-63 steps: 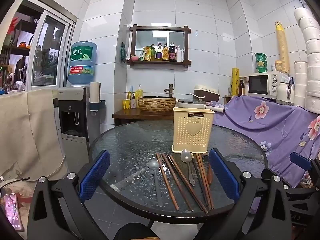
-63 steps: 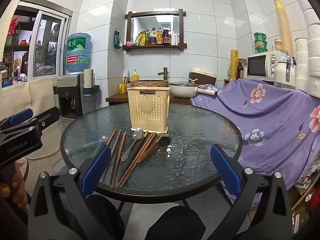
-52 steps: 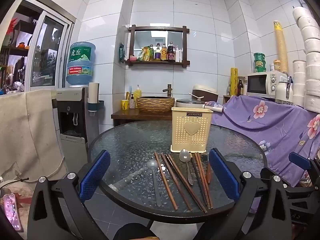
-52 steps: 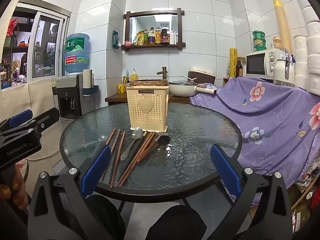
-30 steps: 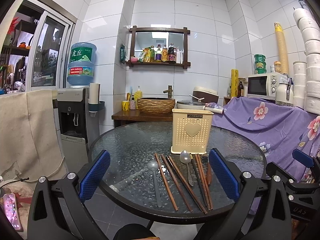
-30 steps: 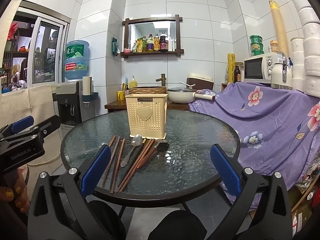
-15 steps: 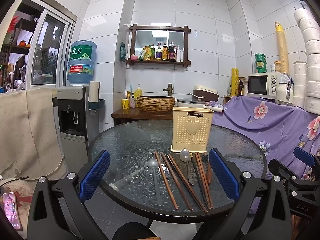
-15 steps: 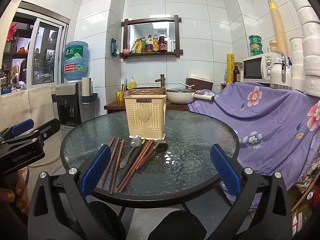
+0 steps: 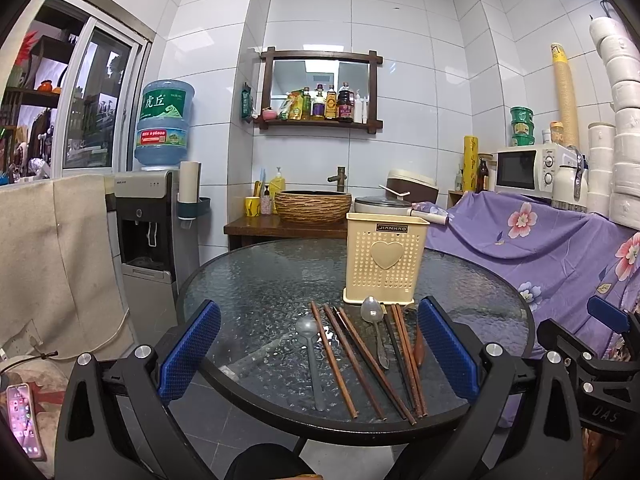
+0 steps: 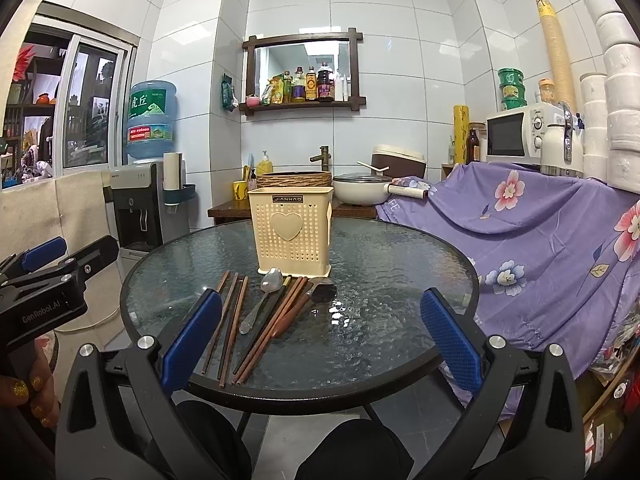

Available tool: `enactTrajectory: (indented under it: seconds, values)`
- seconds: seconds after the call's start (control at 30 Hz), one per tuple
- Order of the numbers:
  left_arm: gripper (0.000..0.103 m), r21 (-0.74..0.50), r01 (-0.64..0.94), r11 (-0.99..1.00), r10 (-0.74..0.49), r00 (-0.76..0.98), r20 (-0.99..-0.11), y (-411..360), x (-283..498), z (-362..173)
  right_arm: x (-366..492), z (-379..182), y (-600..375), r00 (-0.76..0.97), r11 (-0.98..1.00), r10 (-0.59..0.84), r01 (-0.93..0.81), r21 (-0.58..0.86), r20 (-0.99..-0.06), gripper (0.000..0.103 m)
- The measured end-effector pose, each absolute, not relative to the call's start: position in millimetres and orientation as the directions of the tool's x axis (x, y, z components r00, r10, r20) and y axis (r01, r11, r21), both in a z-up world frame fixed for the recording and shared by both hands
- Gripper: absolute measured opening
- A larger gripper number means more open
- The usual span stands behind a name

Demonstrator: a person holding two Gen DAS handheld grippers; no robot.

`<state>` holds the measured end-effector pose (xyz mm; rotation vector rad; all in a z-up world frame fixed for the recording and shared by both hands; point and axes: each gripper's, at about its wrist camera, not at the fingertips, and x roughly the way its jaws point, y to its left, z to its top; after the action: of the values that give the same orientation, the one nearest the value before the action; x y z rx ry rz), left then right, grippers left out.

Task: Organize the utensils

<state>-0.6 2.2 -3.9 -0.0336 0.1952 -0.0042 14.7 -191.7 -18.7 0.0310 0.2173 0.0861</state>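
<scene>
A cream perforated utensil holder point(image 9: 384, 264) with a heart stands on the round glass table point(image 9: 248, 280); it also shows in the right wrist view point(image 10: 291, 232). In front of it lie several brown chopsticks point(image 9: 352, 356), a metal spoon point(image 9: 374, 320), a clear plastic spoon point(image 9: 310, 348) and a dark wooden spoon point(image 10: 304, 308). My left gripper point(image 9: 318, 348) is open and empty, held before the table's near edge. My right gripper point(image 10: 320, 336) is open and empty, to the right of the left one. The chopsticks point(image 10: 236, 320) and metal spoon point(image 10: 264, 296) show in the right view.
A water dispenser point(image 9: 152, 216) stands left of the table. A purple floral cloth point(image 9: 552, 248) covers a counter at right, with a microwave point(image 9: 528, 168) on it. A wooden counter with a woven basin point(image 9: 312, 206) stands behind the table. A phone point(image 9: 24, 420) lies at lower left.
Both grippers have drifted slightly, staying open; the view has shifted only a little. Nothing on the table has moved.
</scene>
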Motion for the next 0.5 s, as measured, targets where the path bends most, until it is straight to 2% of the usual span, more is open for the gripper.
enactTrajectory:
  seconds: [0.5]
  values:
    - [0.097,-0.033,0.001,0.999,-0.007,0.981,-0.195,2.0,-0.4,-3.8,15.3,-19.0,-191.7,0.971,0.996,0.086,-0.079,0.041,-0.223,0.098]
